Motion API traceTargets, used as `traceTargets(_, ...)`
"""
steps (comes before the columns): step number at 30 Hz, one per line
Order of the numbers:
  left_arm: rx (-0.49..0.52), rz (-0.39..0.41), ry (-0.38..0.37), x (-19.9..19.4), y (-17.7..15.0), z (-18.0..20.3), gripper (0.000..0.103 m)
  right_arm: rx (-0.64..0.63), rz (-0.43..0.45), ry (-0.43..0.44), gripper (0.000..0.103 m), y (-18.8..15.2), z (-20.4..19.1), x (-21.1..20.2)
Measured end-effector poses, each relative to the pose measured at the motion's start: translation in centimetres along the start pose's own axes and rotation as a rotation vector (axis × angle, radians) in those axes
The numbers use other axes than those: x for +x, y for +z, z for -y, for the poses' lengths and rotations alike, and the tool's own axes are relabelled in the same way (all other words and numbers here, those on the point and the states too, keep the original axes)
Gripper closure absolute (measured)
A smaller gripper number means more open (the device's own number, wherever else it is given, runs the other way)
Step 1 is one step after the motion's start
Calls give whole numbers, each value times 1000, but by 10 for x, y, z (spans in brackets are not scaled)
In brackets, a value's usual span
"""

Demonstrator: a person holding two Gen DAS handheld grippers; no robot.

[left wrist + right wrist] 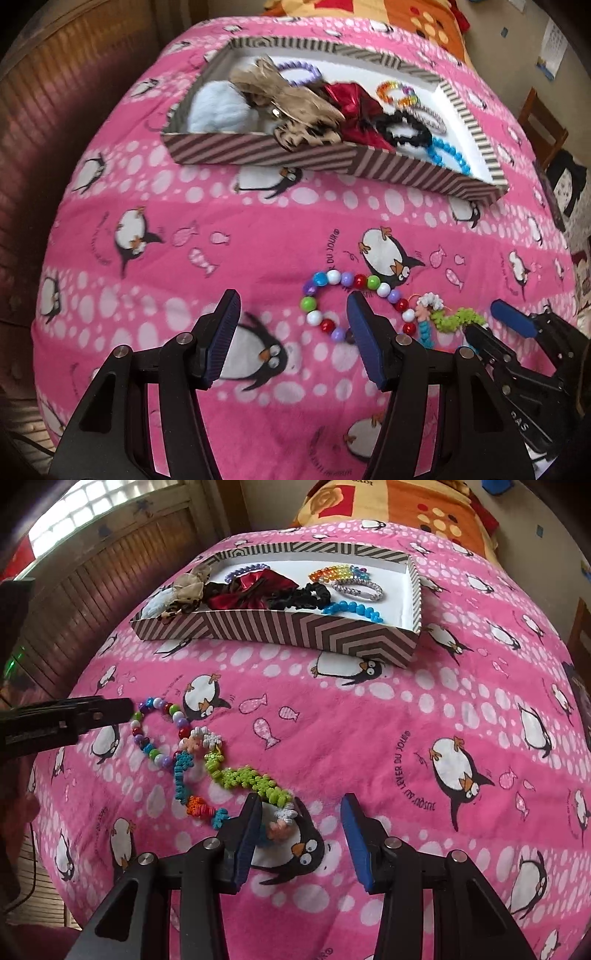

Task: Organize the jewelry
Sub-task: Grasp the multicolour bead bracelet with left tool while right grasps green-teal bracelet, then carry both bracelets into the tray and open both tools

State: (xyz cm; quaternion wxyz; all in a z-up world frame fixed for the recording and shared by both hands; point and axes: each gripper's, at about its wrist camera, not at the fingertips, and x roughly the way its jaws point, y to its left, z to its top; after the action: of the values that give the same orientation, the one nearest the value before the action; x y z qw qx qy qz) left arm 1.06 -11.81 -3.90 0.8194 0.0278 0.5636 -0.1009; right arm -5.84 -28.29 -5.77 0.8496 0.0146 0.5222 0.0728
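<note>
— Where's the jewelry at the moment?

— Most of it sits in the striped box (280, 627) at the far side of the pink penguin blanket (369, 738). I can see a blue bead bracelet (352, 609) near the box's front right corner, a rainbow bracelet (338, 572) behind it, plus a black scrunchie (303, 594) and a red scrunchie (251, 589) toward the middle.

— And what's still out on the blanket?

— Two strands, close together on the near side. A round bead bracelet (347, 291) in mixed colours lies to the left, and a flower bead strand (236, 779) curls just beside it to the right; their ends look like they touch or overlap.

— What about the left gripper (291, 325)?

— Its jaws stand wide with nothing between the pads. Its right finger hangs over the near part of the round bead loop; I can't tell whether it touches.

— And the right gripper (301, 816)?

— Jaws partly apart, nothing clamped. The end of the flower strand lies right against its left finger (247, 834), a few beads showing inside the gap. Between the pads there's mostly blanket.
</note>
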Motion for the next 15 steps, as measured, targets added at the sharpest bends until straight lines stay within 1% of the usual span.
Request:
traceTargets(2, 19, -39, -2, 13, 0, 5, 43, -8, 7, 2, 61, 1, -1, 1)
traceTargets(3, 21, -44, 0, 16, -1, 6, 44, -13, 11, 5, 61, 1, -1, 2)
traceTargets(4, 22, -21, 3, 15, -1, 7, 49, -21, 14, 5, 61, 1, -1, 2)
traceTargets(5, 19, -1, -8, 14, -2, 7, 57, -32, 20, 1, 65, 1, -2, 2)
traceTargets(6, 19, 2, -6, 15, -1, 7, 68, -41, 30, -6, 75, 2, -1, 2)
traceTargets(7, 19, 7, 1, 15, 1, 6, 81, -43, 34, -7, 83, 2, 0, 2)
traceTargets(8, 20, 9, -1, 15, 2, 5, 90, -39, 35, -4, 85, 3, 3, 2)
traceTargets(9, 21, 2, -14, 15, 3, 4, 95, -36, 33, 1, 89, 3, 5, 2)
traceTargets(10, 14, -6, -25, 15, 4, 2, 95, -35, 34, 4, 90, 4, 7, 1)
traceTargets(12, 0, -13, -46, 12, 7, -3, 95, -34, 44, 8, 90, 6, 9, -5)
traceTargets(15, -13, 4, -65, -1, 10, -8, 95, -29, 76, 17, 90, 11, 11, -19)
